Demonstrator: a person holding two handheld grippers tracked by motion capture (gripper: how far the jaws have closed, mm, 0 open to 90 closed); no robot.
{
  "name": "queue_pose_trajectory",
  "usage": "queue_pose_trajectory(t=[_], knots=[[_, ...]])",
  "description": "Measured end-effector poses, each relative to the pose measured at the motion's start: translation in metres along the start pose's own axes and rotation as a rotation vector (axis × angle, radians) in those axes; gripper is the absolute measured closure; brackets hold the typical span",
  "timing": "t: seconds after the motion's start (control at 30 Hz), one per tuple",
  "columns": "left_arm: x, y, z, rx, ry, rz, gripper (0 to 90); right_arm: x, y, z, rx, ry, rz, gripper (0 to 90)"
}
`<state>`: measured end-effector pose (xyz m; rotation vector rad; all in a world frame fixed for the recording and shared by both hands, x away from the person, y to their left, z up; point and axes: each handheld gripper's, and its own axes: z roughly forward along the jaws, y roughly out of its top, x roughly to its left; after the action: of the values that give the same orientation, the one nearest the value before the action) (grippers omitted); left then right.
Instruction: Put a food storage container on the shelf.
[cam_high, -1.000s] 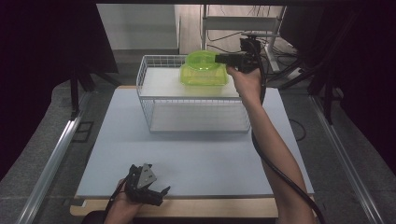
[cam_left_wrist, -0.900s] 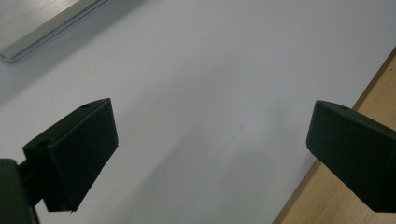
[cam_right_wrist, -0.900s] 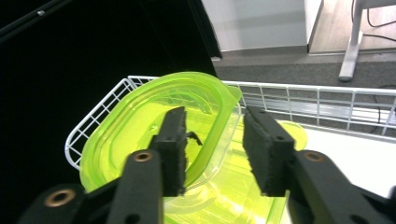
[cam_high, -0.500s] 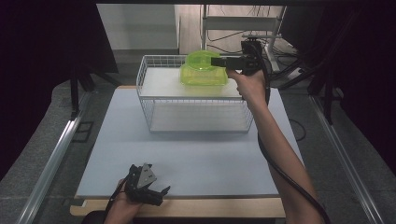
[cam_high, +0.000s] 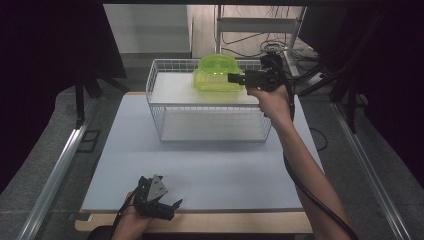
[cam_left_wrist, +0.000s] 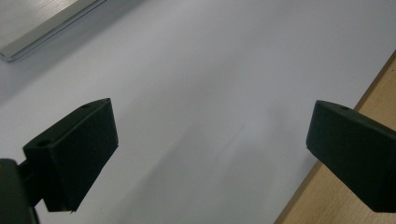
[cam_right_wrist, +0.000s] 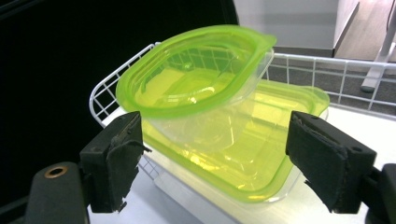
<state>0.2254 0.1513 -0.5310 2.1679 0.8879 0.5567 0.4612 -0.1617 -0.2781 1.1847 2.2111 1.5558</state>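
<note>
Hovering right gripper (cam_high: 235, 78) at tubs (cam_right_wrist: 215, 135), jaws wide apart | left gripper (cam_high: 159, 206) idle, jaws spread | square up on top tub's rim before squeezing

A flat, pale grey-blue rectangular mat (cam_high: 210, 170) covers most of a light wooden tabletop (cam_high: 225, 221). The wood shows as a strip along the near edge. In the left gripper view the same mat (cam_left_wrist: 196, 93) meets the wood (cam_left_wrist: 345, 200) at the lower right. A silver aluminium rail (cam_high: 60, 165) runs along the left of the table and a matching right-hand rail (cam_high: 367, 170) along the other side. Behind the table, a white metal frame (cam_high: 260, 25) stands above loose black cables (cam_high: 272, 47). A dark panel (cam_high: 50, 40) stands at the far left.
</note>
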Motion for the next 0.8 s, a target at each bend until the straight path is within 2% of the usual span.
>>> queue_pose_trajectory(t=[0.8], knots=[[0.000, 0.000, 0.001, 0.001, -0.002, -0.004, 2.1, 0.008, -0.038, -0.007, 0.038, 0.026, -0.083, 12.9]])
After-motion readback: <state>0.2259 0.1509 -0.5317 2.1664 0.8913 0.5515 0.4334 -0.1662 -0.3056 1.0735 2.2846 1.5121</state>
